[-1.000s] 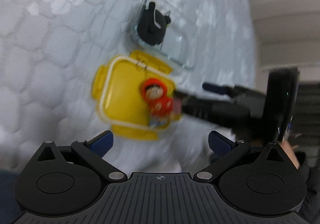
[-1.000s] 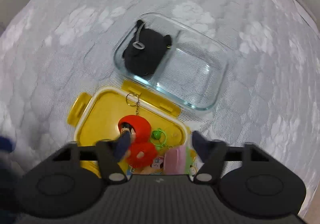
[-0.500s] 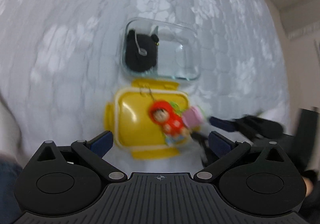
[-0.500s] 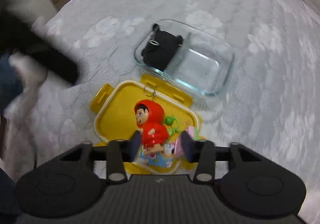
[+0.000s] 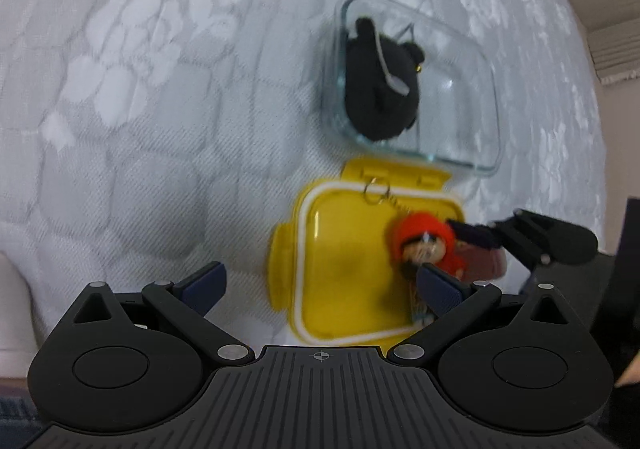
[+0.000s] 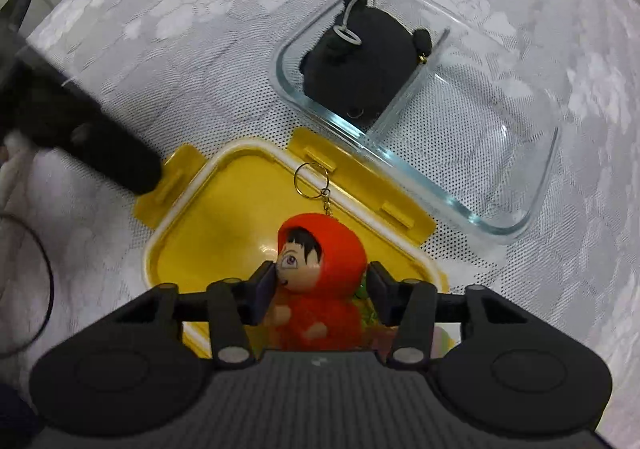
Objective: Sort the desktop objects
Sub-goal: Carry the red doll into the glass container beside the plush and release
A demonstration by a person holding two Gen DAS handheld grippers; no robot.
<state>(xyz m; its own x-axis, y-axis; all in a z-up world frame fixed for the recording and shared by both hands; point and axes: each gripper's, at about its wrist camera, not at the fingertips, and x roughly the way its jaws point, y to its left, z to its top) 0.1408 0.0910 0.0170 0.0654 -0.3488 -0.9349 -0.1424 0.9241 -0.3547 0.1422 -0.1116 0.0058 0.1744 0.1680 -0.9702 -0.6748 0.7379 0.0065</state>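
Red-hooded doll keychain (image 6: 320,273) over the yellow lid (image 6: 224,229), clamped between the right gripper (image 6: 320,289) fingers.
Just behind the lid, a glass container (image 6: 520,185) holds a black plush (image 6: 360,69) at one end. The left gripper (image 5: 320,285) gapes empty over the white floral-patterned surface (image 5: 160,89).

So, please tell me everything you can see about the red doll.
The red doll is a soft-looking figure in a red hood and suit, with a painted face, black hair and small bare hands. A short chain and gold key ring hang from the hood. It lies over the yellow lid, between the right gripper's fingers, which sit at its head.
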